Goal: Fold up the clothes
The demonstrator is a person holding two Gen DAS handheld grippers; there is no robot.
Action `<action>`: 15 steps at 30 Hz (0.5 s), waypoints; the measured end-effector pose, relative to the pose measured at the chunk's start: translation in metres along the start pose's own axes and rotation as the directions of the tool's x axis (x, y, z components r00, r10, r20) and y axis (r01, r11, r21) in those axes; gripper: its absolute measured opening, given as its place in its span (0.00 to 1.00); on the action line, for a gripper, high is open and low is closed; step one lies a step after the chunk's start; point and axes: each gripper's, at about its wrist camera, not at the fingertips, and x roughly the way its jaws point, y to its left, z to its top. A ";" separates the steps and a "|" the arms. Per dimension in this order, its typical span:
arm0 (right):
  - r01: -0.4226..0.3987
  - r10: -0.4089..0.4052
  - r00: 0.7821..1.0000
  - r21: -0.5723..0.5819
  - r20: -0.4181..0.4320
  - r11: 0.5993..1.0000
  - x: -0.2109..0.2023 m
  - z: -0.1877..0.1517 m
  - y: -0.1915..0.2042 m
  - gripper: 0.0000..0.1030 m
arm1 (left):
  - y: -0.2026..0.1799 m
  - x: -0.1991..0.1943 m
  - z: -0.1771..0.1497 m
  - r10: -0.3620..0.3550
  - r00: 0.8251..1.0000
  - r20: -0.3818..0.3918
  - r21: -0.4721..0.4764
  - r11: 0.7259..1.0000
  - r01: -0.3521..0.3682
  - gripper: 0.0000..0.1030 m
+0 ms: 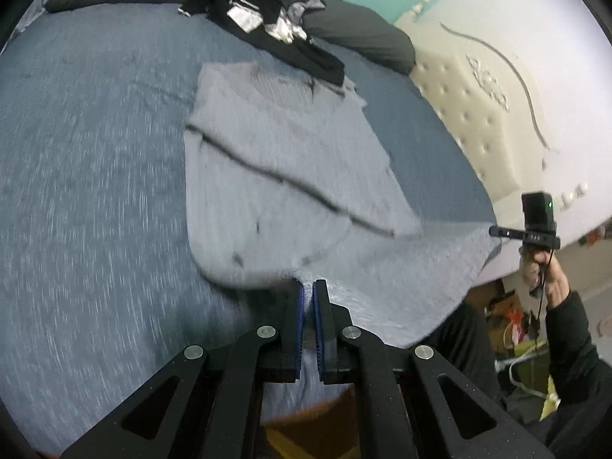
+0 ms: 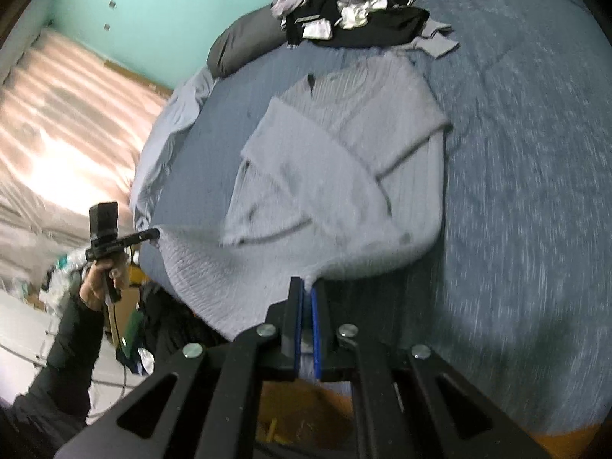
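One grey knitted sweater (image 1: 290,160) lies on the blue bed (image 1: 95,191), sleeves folded across its chest, its hem lifted off the near edge. Two tools grip that hem: the left tool (image 1: 308,287) clenched on one corner, the right tool (image 2: 307,285) clenched on the other. One heap of dark and pale clothes (image 1: 260,11) sits at the far edge against two dark pillows (image 1: 363,34).

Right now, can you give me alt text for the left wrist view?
The left gripper is shut on the near hem of a grey sweater spread on a blue bed. The right gripper pinches the other hem corner. A pile of clothes sits beyond.
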 end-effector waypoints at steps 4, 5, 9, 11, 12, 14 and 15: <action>-0.006 0.005 0.999 0.029 0.034 1.000 0.004 0.044 -0.013 0.03 | 0.014 0.010 0.045 -0.004 1.000 0.031 -0.017 1.000 0.004 0.05; -0.006 0.005 0.999 0.034 0.040 0.999 0.006 0.055 -0.017 0.03 | 0.017 0.013 0.057 -0.001 0.999 0.036 -0.020 1.000 0.002 0.05; 0.006 -0.009 0.998 0.056 0.065 0.998 0.016 0.109 -0.037 0.03 | 0.033 0.024 0.105 0.008 0.998 0.057 -0.039 0.999 -0.005 0.05; 0.016 -0.021 0.997 0.070 0.078 0.997 0.020 0.134 -0.049 0.03 | 0.042 0.031 0.130 0.015 0.998 0.064 -0.055 0.998 -0.012 0.05; 0.022 -0.028 0.996 0.077 0.085 0.997 0.023 0.144 -0.054 0.03 | 0.047 0.036 0.142 0.019 0.998 0.067 -0.064 0.998 -0.015 0.05; 0.025 -0.035 0.994 0.101 0.102 0.995 0.029 0.166 -0.067 0.03 | 0.057 0.047 0.164 0.025 0.997 0.071 -0.081 0.997 -0.019 0.05; 0.027 -0.039 0.993 0.113 0.111 0.993 0.032 0.176 -0.073 0.03 | 0.062 0.052 0.175 0.026 0.997 0.073 -0.090 0.996 -0.019 0.05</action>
